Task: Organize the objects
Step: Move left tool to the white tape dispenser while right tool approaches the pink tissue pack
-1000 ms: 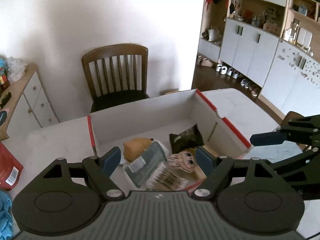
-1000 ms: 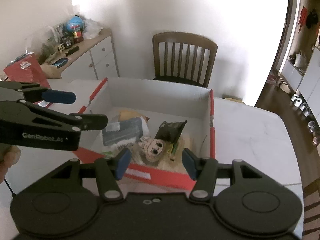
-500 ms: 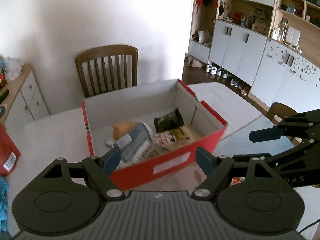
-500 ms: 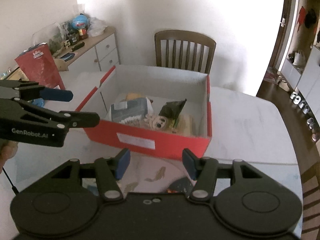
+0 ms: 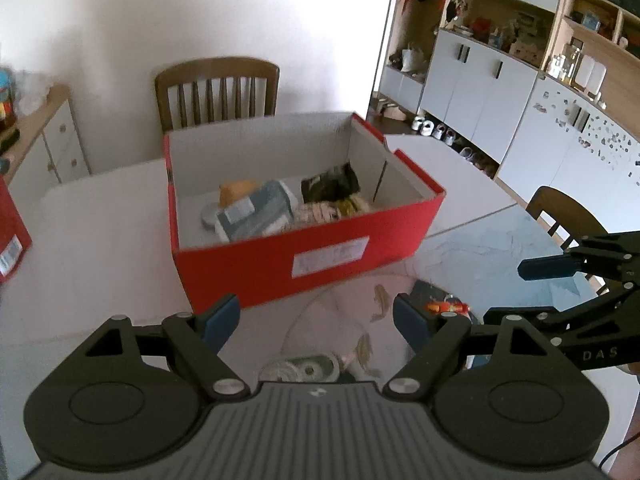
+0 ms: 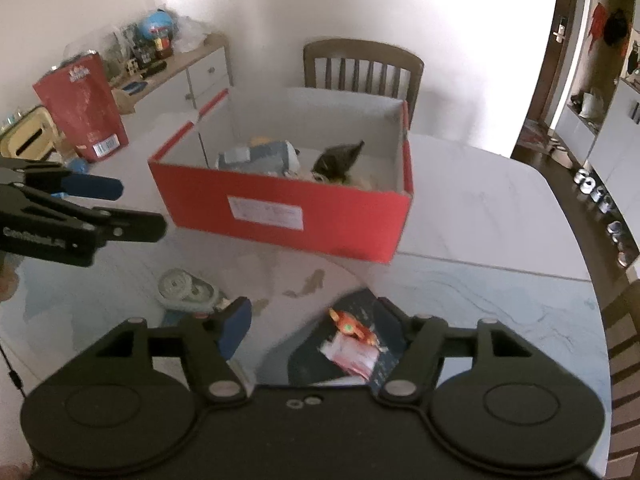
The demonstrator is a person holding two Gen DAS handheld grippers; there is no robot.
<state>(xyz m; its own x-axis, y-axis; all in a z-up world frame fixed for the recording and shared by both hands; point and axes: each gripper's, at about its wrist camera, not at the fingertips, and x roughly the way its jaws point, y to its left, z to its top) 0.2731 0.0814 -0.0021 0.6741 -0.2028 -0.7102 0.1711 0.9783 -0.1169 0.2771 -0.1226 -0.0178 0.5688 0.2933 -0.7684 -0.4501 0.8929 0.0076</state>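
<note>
Red box (image 5: 304, 256) sits on your white table (image 5: 100, 248), with its long side facing you and a white label on that side. Its lid is off. Inside you can see one grey-blue pack (image 5: 256, 212), one orange thing (image 5: 236, 192) behind it, one black bag (image 5: 330, 182) leaning up, and some pale things at the front that are too blurry to tell.

Near you, on the table, lies one dark blue pack (image 6: 352, 344) with a small orange toy (image 6: 352, 326) on top. One white tape roll (image 6: 186, 286) lies flat to its left.

Your left gripper (image 5: 316, 318) is wide apart and holds nothing. Your right gripper (image 6: 316, 320) is opening over the dark blue pack, and its pads do not press on it.

One red bag (image 6: 82, 106) stands at the left of the table. One brown chair (image 6: 362, 66) stands behind the box.
</note>
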